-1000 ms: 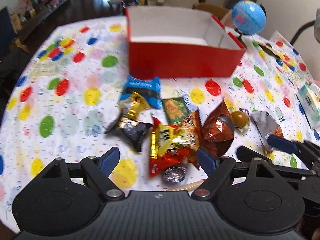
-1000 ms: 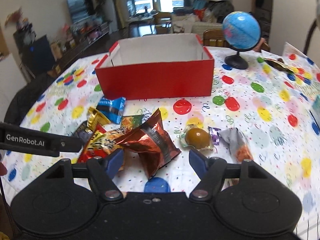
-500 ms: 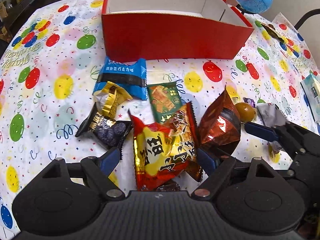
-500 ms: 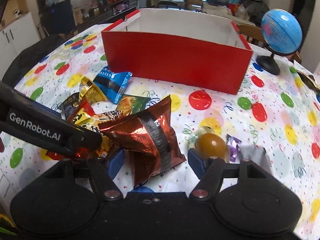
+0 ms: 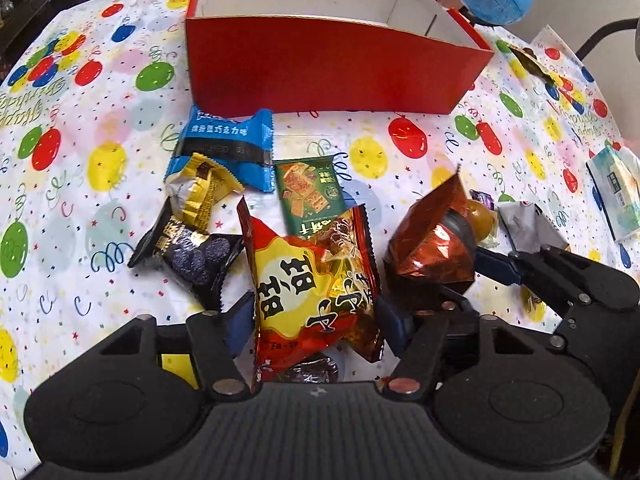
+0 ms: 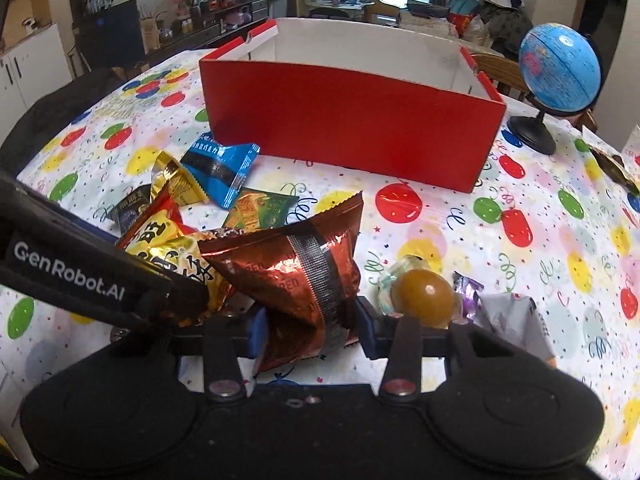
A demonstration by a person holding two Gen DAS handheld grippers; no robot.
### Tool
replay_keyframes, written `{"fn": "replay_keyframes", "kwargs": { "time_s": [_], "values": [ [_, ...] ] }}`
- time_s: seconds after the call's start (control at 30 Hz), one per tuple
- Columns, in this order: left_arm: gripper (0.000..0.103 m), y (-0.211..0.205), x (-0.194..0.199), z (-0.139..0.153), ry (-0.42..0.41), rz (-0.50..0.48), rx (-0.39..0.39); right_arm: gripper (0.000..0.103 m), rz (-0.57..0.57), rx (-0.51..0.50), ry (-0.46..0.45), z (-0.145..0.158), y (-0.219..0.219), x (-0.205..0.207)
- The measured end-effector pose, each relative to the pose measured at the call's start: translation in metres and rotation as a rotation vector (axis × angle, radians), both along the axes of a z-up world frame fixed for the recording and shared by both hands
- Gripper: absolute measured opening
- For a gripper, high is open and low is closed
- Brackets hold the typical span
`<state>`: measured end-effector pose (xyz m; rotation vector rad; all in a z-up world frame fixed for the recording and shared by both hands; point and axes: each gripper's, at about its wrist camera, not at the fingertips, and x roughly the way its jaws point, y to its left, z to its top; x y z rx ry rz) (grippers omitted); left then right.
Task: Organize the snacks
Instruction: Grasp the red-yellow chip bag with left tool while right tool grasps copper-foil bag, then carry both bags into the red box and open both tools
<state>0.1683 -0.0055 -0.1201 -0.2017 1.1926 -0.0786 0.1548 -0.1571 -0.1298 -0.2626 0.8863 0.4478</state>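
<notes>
Left tongs closing around red-and-yellow snack bag, pads at its sides; contact hard to judge. Right tongs closing, pressed on copper foil bag. Half hidden under the red bag: a dark foil sweet. Set on a balloon-print table in a cluttered living room, before one red box, one globe. Loose nearby: blue, gold, black, green packets, one each; one amber sweet.
</notes>
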Motion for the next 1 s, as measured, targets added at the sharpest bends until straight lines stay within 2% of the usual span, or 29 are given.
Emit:
{"fn": "replay_keyframes", "kwargs": {
  "time_s": [0.2,0.43,0.63,1.0],
  "values": [
    [0.062,0.007,-0.01,0.017,-0.046,0.021,0.0,0.04,-0.045,0.056,-0.018,0.017,-0.005,-0.011],
    [0.056,0.013,-0.027,0.048,-0.159,0.013,0.007,0.04,-0.1,0.126,-0.063,0.048,-0.012,-0.025],
    [0.056,0.016,-0.036,0.078,-0.239,0.01,0.008,0.04,-0.139,0.188,-0.083,0.075,-0.014,-0.029],
    [0.056,0.027,-0.015,0.144,-0.436,0.031,0.059,0.04,-0.167,0.246,-0.153,0.13,-0.017,0.002]
  ]
}}
